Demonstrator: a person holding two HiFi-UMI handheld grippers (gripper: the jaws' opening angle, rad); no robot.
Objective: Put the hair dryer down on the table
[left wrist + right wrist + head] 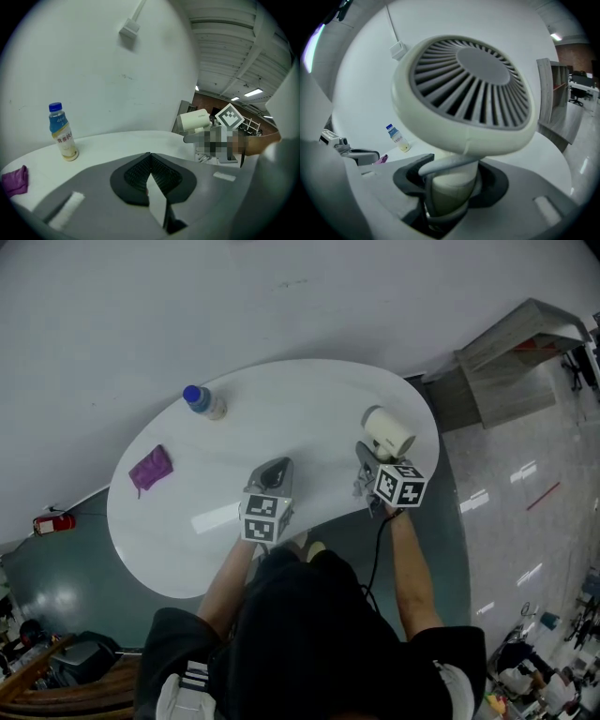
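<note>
Hair dryer [464, 93], cream-coloured, gripped by its handle in the right gripper [450, 187], whose jaws pinch the handle low down so the grilled end stands up toward the camera. It hangs over the right end of the white counter [281, 409], apparently not yet laid down. Left gripper [151, 176]: jaws pressed together, empty, held mid-counter, clear of the likely landing spot. Bottle [203, 401] and purple cloth [150, 468] lie well apart, at the counter's left

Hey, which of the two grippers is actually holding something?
The right gripper: its jaws clamp the hair dryer by the handle. The left gripper is shut and empty.
</note>
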